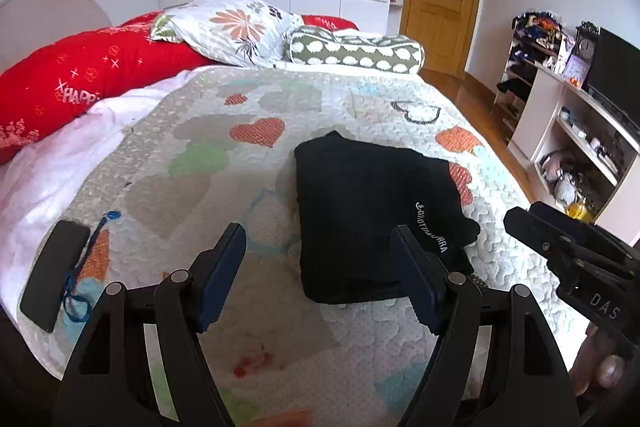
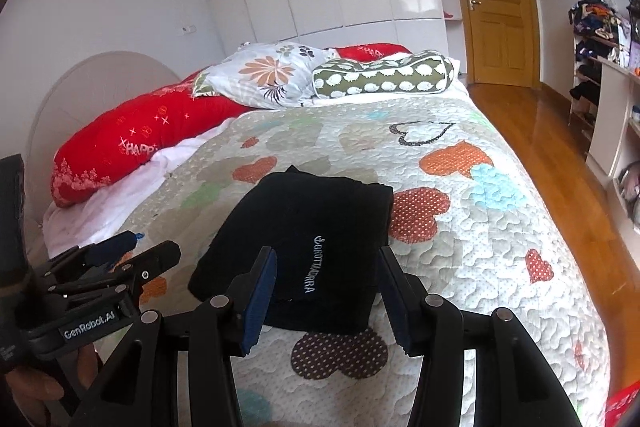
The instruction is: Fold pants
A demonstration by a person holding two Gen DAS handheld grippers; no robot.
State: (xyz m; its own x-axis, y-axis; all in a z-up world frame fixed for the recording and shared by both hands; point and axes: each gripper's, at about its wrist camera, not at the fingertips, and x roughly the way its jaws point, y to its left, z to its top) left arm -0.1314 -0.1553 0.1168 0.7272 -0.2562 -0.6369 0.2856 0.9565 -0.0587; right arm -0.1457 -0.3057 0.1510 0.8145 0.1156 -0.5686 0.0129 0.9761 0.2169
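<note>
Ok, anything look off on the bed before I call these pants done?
The pants lie folded in a compact bundle, both grippers open and clear. Two oddities: a red smear on the quilt near the left gripper, and a phone at the bed's left edge.

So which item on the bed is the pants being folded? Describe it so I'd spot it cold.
Start at the bed with the heart-patterned quilted cover. Near its foot end, away from the pillows, lies a compact black folded fabric bundle, right in front of the open right gripper. It is the only plain dark item on the quilt and carries small white embroidered lettering.
</note>
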